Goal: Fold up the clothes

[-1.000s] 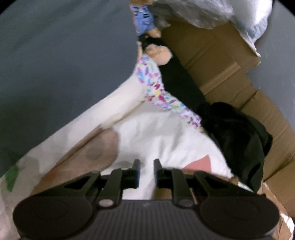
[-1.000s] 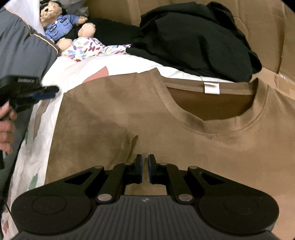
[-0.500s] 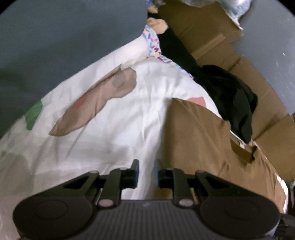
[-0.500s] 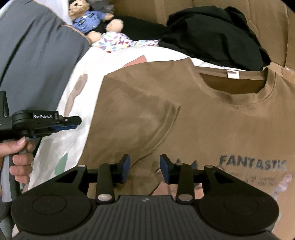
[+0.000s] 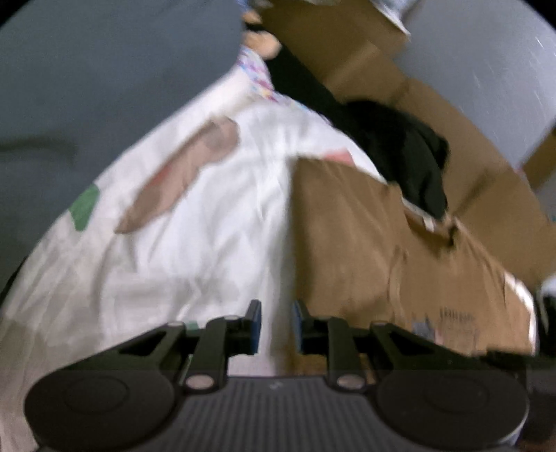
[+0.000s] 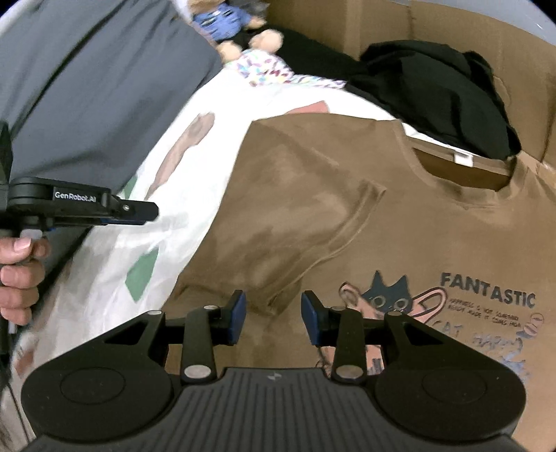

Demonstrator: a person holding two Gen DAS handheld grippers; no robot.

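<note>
A brown T-shirt (image 6: 399,236) with a cat print and the word FANTASTIC lies face up on the white patterned sheet (image 6: 180,215). One of its sleeves (image 6: 295,226) is folded in over the chest. My right gripper (image 6: 272,313) hovers open above the sleeve's lower edge, with nothing between its pads. A hand (image 6: 19,271) holds my left gripper (image 6: 153,210) over the sheet, left of the shirt. In the blurred left wrist view, the left gripper (image 5: 276,323) is open by a narrow gap and empty, right at the side edge of the shirt (image 5: 365,243).
A black garment (image 6: 434,87) is heaped behind the collar against cardboard boxes (image 6: 382,21). A teddy bear in blue (image 6: 226,21) and a doll in a colourful dress (image 6: 267,66) lie at the far corner. Grey fabric (image 6: 87,87) borders the sheet on the left.
My right gripper has opened, let go of the sleeve and drawn back toward the shirt's print. My left gripper has swung from the dolls' corner to the shirt's side edge.
</note>
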